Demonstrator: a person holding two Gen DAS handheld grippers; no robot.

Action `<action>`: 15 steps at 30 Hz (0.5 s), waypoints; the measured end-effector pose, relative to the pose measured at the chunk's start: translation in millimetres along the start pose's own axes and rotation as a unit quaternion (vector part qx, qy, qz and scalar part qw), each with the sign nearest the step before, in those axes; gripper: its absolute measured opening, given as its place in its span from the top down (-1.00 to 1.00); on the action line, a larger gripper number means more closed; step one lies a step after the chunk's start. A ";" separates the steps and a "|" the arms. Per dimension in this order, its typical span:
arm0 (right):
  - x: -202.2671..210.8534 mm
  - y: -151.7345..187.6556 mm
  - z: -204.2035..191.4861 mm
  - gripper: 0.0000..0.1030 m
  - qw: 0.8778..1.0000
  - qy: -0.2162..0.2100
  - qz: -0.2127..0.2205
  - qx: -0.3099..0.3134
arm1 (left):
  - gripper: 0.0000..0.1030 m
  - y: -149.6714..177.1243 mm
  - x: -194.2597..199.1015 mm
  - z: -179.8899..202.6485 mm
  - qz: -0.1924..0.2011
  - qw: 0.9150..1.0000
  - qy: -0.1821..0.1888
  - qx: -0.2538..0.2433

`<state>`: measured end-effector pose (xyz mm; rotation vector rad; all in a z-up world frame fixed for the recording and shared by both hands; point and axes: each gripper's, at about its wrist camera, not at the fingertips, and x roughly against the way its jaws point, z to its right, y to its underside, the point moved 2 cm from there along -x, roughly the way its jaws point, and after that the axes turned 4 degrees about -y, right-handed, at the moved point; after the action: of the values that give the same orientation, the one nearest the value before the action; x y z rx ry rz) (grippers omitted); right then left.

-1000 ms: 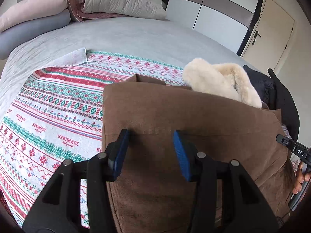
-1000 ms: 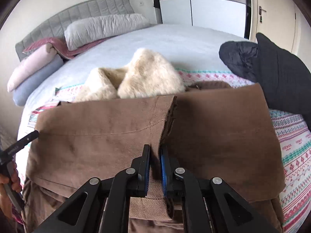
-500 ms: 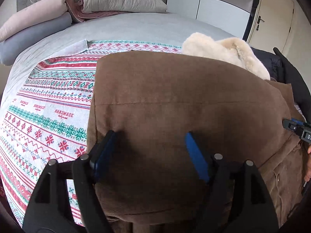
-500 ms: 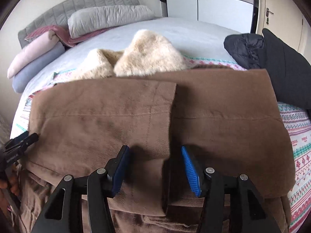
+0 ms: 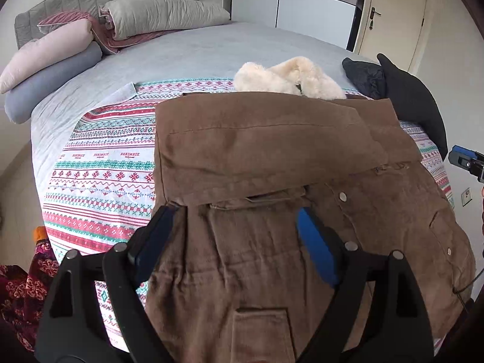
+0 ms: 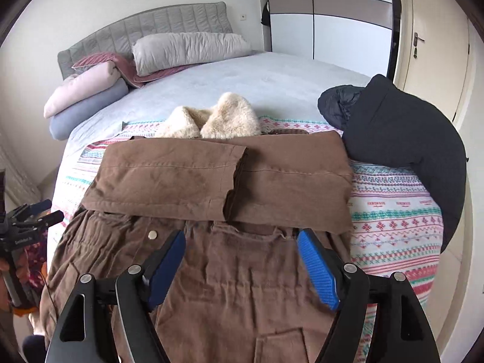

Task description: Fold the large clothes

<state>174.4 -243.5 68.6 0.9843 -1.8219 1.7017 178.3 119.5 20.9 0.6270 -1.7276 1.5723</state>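
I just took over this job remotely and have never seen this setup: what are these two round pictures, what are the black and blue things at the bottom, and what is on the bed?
There is no robot arm. A person holds a pair of tongs in each hand, each with a wide-angle camera looking along its two blue-padded fingers. One picture is from the left tongs, the other from the right tongs.

On the bed, over a patterned blanket, lies a brown coat with its sleeves folded across the chest and a cream fur collar behind. A dark jacket lies to the right.

Both tongs have just been opening. They are open, and nothing is held.
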 end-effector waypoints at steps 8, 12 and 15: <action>85.0 90.3 23.4 -0.66 0.997 -0.058 -0.032 0.027 | -0.72 63.6 77.3 -29.4 -0.014 0.998 0.059 0.007; 88.8 140.3 44.7 -0.66 0.995 -0.067 -0.069 0.007 | -0.72 108.3 77.3 -60.5 -0.039 0.994 0.087 0.045; 82.4 169.3 68.8 -0.66 0.991 -0.080 -0.094 -0.044 | -0.72 141.6 66.9 -85.6 -0.058 0.991 0.094 0.075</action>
<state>3.3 -330.1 10.1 1.2435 -1.8208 1.4541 44.4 231.0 -17.6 0.6199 -1.4209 1.6341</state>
